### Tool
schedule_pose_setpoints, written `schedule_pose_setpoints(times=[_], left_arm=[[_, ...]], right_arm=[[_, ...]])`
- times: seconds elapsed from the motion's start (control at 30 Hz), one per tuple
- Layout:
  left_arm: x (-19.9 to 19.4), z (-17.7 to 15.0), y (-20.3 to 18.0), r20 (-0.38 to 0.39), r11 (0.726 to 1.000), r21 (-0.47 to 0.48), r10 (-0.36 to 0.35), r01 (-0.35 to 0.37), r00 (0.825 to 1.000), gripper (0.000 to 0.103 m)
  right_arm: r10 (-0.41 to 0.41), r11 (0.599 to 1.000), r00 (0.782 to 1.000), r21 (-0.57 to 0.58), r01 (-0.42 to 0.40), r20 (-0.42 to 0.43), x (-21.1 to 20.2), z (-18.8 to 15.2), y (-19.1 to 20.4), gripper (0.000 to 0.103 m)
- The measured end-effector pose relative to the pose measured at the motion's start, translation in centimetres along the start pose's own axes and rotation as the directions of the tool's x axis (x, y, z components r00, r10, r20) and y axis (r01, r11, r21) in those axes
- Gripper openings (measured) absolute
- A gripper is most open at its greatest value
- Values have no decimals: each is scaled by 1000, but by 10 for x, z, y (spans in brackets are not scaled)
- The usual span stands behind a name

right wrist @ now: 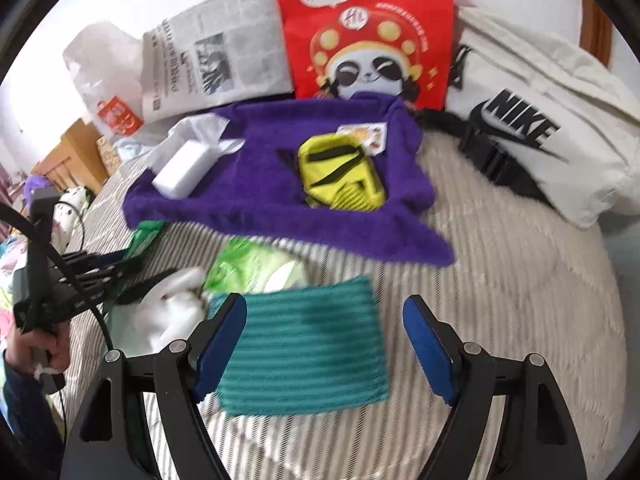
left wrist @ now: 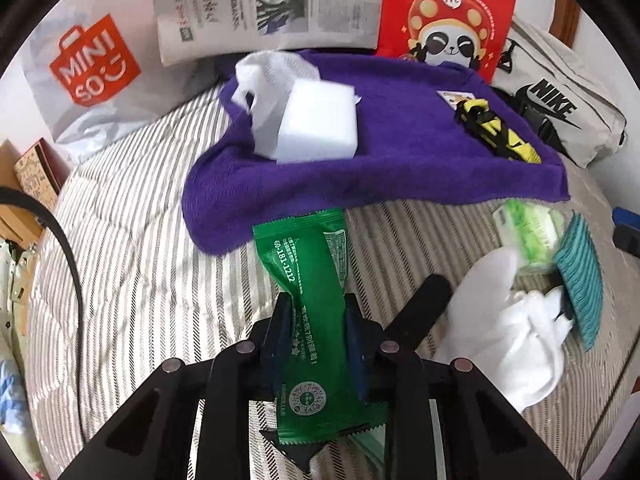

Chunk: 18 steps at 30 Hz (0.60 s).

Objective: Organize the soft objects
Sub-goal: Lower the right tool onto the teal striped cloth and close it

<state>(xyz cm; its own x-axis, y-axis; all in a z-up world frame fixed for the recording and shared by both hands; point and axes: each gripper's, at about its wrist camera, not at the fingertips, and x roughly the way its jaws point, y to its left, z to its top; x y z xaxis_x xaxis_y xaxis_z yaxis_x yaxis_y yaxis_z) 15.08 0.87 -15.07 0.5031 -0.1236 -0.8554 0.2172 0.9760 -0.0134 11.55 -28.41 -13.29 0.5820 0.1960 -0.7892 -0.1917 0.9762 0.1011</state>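
While the left gripper [left wrist: 320,332] angles down clamped on the green packet [left wrist: 316,304], the right gripper [right wrist: 324,340] tilts down, fingers apart.

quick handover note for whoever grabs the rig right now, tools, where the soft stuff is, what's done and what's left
Left tool: shut on the green packet, held over the striped bedding.
Right tool: open, poised over the teal cloth, not gripping it.
Purple towel lies spread, carrying the white sponge, the tissue and the yellow pouch.
White glove and light green pack lie beside the teal cloth.
Left: place the packet, pick up the teal cloth, sort the rest.
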Motion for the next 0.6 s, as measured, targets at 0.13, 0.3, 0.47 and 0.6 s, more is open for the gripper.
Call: schedule_pose_setpoints(times=[0.13, 0.3, 0.47, 0.6], left_arm=[[-1, -4, 0, 24, 1000, -1, -6, 6, 1000, 26], [-2, -7, 0, 40, 1000, -4, -14, 14, 999, 27], [-4, -10, -2, 51, 1000, -6, -11, 12, 999, 30], [-4, -10, -3, 58, 1000, -2, -6, 6, 998, 30]], right_arm=[[-15, 999, 1000, -30, 15, -23, 8, -13, 13, 87], [-49, 999, 998, -25, 48, -48, 12, -24, 16, 87], [-64, 997, 994, 38, 68, -92, 1, -39, 5, 87], [3, 994, 996, 112, 7, -88, 1, -45, 8, 87]])
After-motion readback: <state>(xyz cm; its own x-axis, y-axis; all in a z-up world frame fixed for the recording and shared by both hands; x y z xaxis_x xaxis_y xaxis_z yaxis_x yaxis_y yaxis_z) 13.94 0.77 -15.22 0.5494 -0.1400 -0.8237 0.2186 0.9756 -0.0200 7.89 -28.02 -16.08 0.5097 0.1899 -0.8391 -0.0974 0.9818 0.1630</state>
